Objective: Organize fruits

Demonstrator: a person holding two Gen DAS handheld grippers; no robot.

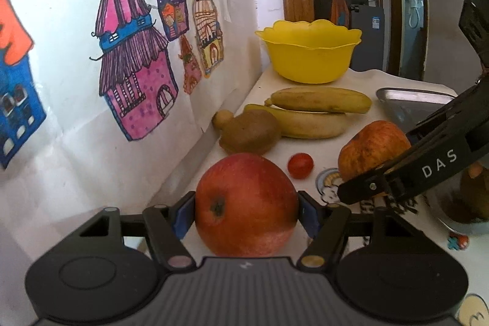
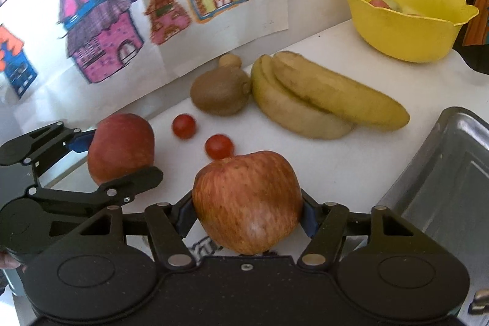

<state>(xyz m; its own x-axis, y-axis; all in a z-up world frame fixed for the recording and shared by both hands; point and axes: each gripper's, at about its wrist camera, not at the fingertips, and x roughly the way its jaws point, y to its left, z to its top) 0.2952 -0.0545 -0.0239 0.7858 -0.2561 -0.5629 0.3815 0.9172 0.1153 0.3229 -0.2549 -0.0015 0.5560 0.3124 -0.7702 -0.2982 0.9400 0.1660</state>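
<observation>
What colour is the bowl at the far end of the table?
Yellow, with a scalloped rim; the bowl shows best in the left wrist view.

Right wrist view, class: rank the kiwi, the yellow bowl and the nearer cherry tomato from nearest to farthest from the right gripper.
1. Cherry tomato: just beyond the apple held in the right gripper.
2. Kiwi: farther back, left of the bananas, near the wall.
3. Yellow bowl: far right corner of the table.

Fruit count on the table

Two apples (image 2: 247, 200) (image 2: 120, 147), two bananas (image 2: 333, 95), two kiwis (image 2: 218, 92), two cherry tomatoes (image 2: 218, 146), one yellow bowl (image 2: 403, 32), one metal tray (image 2: 452, 173).
</observation>
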